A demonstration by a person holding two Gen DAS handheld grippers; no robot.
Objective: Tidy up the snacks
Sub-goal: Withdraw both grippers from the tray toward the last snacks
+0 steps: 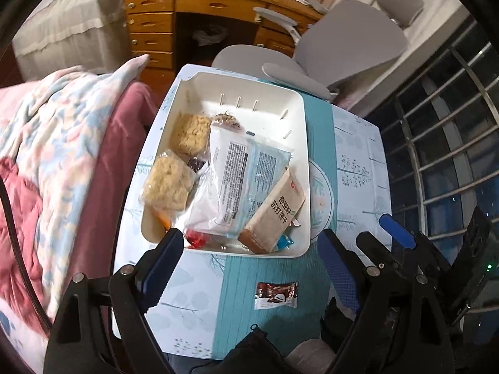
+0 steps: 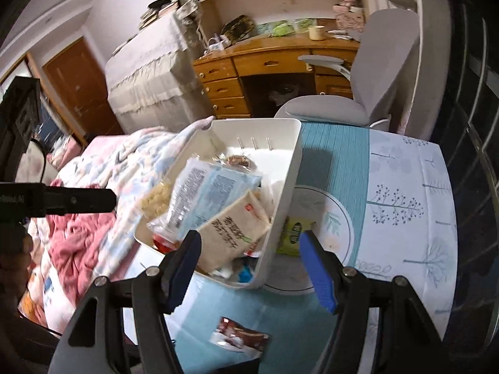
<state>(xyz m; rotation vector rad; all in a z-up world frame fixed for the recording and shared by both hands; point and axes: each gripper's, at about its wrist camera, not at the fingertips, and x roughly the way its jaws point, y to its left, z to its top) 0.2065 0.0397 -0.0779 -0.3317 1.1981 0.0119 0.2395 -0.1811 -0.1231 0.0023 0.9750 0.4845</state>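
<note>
Through the left wrist camera, I am looking down on the white bin [image 1: 299, 143], which is sitting on the patterned tablecloth [image 1: 358, 168]. Inside it, two noodle blocks [image 1: 170, 184] are lying along the left side, a pale blue packet [image 1: 240, 180] is filling the middle and a tan cracker pack [image 1: 274, 212] is leaning at the near right. My left gripper [image 1: 249, 243] is standing wide with nothing between its blue pads, hovering at the bin's near edge. A small brown sachet [image 1: 276, 294] is lying on the cloth nearer to me.

Through the right wrist camera, my right gripper [image 2: 249, 243] is likewise gaping wide and gripping nothing. The bin [image 2: 287, 180] is showing tilted here, and a green packet [image 2: 293, 233] is lying just right of it on the cloth. The brown sachet [image 2: 240, 338] is resting near, between the fingers.
</note>
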